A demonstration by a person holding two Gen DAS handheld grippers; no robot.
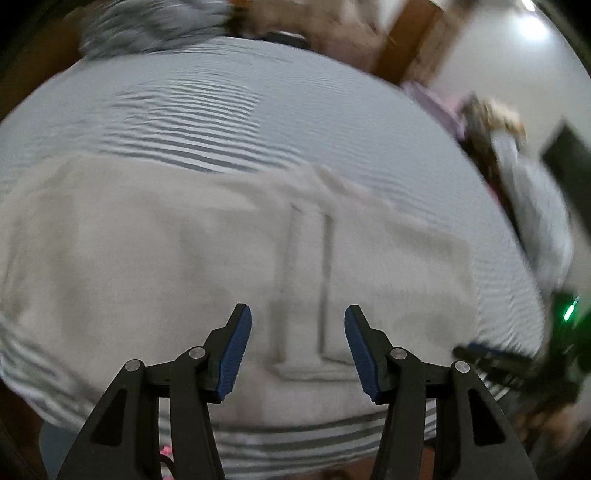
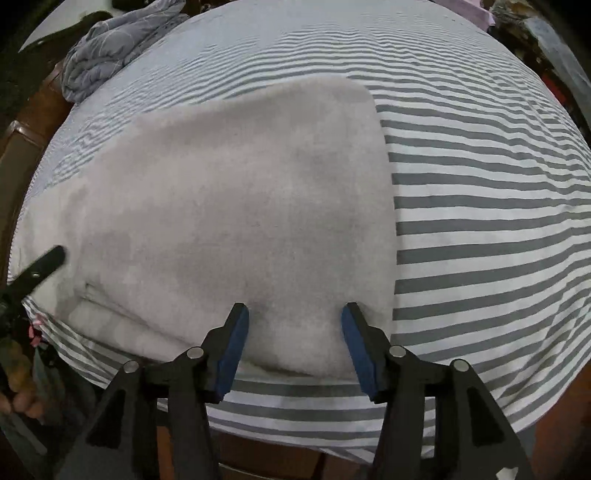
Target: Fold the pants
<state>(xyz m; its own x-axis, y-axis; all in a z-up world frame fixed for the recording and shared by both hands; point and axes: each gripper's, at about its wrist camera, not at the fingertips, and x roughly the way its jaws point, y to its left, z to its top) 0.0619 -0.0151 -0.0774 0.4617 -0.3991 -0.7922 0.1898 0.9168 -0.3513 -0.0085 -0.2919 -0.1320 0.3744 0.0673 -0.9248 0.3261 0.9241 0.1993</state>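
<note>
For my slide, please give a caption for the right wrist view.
Right gripper hovers with open jaws over folded grey pants on a striped bedsheet.

Both the left gripper [image 1: 298, 328] and the right gripper [image 2: 294, 326] have black angular linkage arms joined by round silver pins. Ribbed blue pads [image 2: 232, 354] line the inner faces of the fingers.

Bed [image 2: 480, 206], grey-and-white striped sheet. Crumpled grey blanket [image 2: 110, 48] at far corner. Brown wooden frame [image 2: 37, 122] along the edge. White wall [image 1: 498, 74]; bright ceiling lamp [image 1: 532, 26].
</note>
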